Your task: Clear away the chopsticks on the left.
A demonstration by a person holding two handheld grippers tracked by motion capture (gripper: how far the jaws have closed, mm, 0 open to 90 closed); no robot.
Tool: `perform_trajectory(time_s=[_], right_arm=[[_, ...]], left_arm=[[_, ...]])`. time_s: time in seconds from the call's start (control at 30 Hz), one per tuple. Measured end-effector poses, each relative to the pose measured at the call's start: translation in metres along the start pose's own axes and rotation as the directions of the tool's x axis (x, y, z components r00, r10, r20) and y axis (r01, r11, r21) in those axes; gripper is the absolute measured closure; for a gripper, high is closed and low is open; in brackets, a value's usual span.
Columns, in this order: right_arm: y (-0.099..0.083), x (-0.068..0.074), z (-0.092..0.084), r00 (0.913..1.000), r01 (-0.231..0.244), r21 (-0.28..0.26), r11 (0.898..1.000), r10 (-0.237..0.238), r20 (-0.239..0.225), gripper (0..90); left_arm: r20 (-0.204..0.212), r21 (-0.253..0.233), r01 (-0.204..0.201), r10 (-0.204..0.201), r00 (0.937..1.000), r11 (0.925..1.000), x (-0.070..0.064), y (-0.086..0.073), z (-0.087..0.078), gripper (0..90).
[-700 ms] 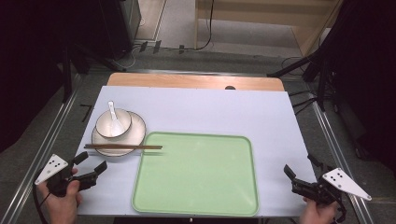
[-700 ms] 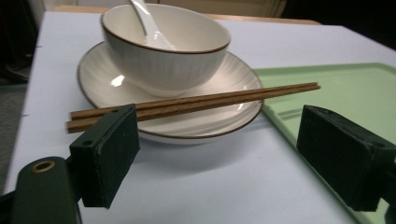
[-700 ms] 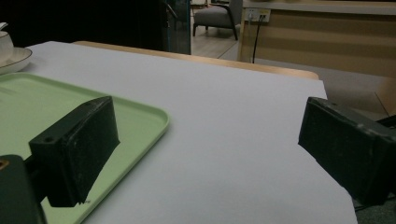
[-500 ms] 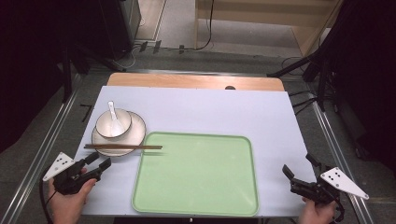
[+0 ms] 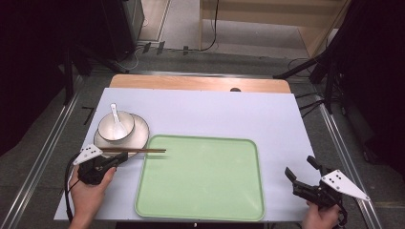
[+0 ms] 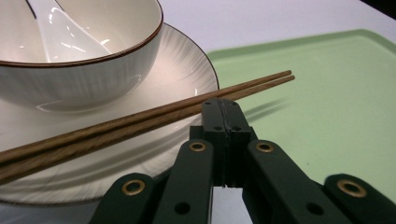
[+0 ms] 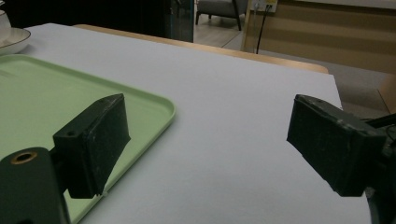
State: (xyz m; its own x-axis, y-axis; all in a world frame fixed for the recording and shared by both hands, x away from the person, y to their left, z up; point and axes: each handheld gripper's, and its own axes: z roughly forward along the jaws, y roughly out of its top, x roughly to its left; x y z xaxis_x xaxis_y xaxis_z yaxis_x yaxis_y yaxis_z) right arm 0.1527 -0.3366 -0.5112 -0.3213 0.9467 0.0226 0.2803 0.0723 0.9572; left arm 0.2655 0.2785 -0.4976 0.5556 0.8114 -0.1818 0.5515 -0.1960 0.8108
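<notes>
At the near left edge of the table, the left gripper [image 5: 116, 161] rests low with its jaws pressed together on nothing, their tips just short of a pair of wooden chopsticks [image 5: 133, 150]. The chopsticks lie side by side across the near rim of a white plate [image 5: 139, 136], their tips reaching out over the left edge of a pale green tray [image 5: 200, 183]. A white bowl [image 5: 116, 127] with a dark rim sits on the plate, and a white ceramic spoon [image 5: 117, 119] leans inside it. In the left gripper view the closed jaw tips sit directly below the chopsticks [image 6: 154, 115], very near them; whether they touch is hard to tell.

At the near right, the right gripper [image 5: 302, 174] hovers over the bare white table cover [image 5: 219, 114] with its jaws wide apart and nothing between them, well apart from the tableware.

The work looks barely begun. The tray holds nothing, and the bowl, plate, spoon and chopsticks all sit together to its left. The left gripper appears to be lining up on the chopsticks, so grasping and moving them is probably still ahead.

Both hands are cut off at the bottom of the high view. In the left gripper view the bowl [image 6: 79, 56] and spoon [image 6: 65, 39] run off the top left. The room beyond the table is dark.
</notes>
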Motion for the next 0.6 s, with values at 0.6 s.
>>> perform_trajectory(time_s=[0.6], right_arm=[[-0.001, 0.001, 0.002, 1.0, -0.001, 0.01, 1.0, 0.001, -0.005, 13.0]], left_arm=[[-0.096, 0.059, -0.03, 0.036, 0.9948, 0.9978, -0.005, 0.017, 0.043, 90.0]])
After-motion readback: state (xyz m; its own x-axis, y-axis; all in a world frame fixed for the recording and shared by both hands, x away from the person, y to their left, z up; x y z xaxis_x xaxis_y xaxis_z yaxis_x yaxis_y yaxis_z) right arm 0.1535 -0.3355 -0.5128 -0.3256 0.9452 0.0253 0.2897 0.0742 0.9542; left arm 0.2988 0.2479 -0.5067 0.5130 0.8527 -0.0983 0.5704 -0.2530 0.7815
